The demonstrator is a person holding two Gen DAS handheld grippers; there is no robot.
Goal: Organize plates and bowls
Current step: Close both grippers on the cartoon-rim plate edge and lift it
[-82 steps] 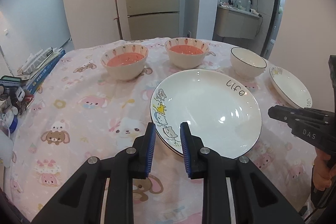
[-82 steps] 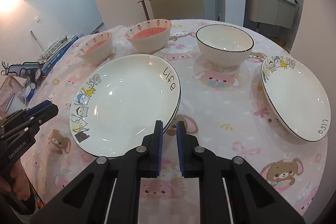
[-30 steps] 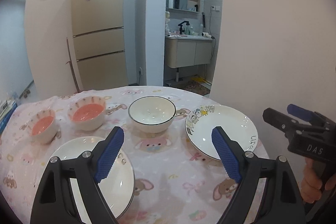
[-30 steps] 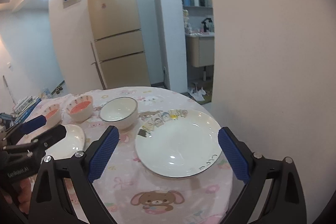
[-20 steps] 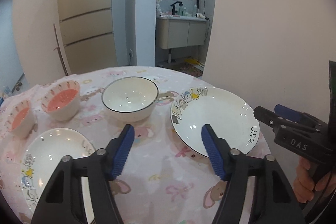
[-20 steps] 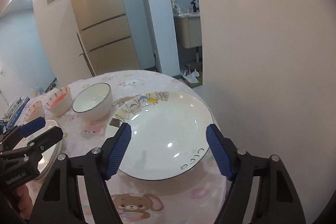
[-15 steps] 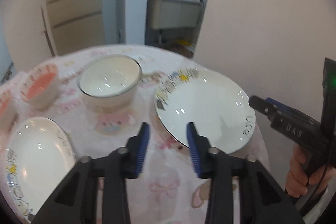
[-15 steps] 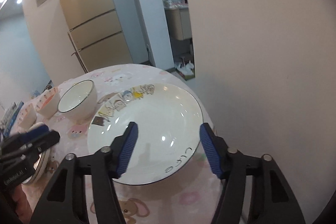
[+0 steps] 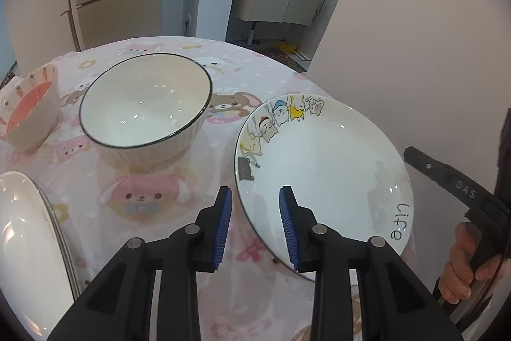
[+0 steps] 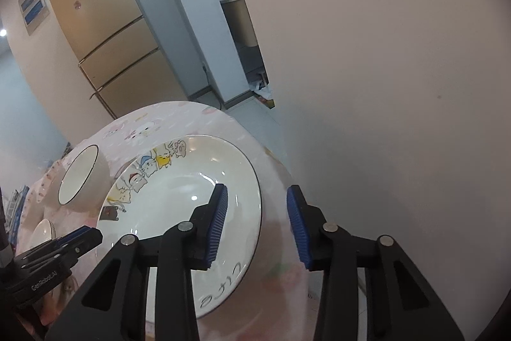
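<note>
Both grippers straddle opposite rims of the same cartoon plate (image 9: pixel 322 168), which lies flat on the pink tablecloth (image 9: pixel 153 203) near the table's right-hand edge.

Left gripper (image 9: pixel 255 226): jaws partly open, nothing held. The plate's near-left rim runs between the two blue pads; neither pad appears to press on it. One pad sits outside the rim over the cloth, the other over the plate's inner face.

Right gripper (image 10: pixel 257 226): jaws partly open and have just been closing; nothing gripped. The plate's far-right rim (image 10: pixel 258 206) passes through the gap, one pad over the plate's well, the other outside over the cloth at the table edge. No contact visible.

Key relation: the plate lies directly ahead of and below both sets of tongs, rim edge-on within each gap. Being round, it has no long axis. Both hands look equally near.

Judgement: next step is likely closing on the rim and lifting. The white bowl (image 9: pixel 145 104) stands just beyond the left gripper, apart from the plate.
</note>
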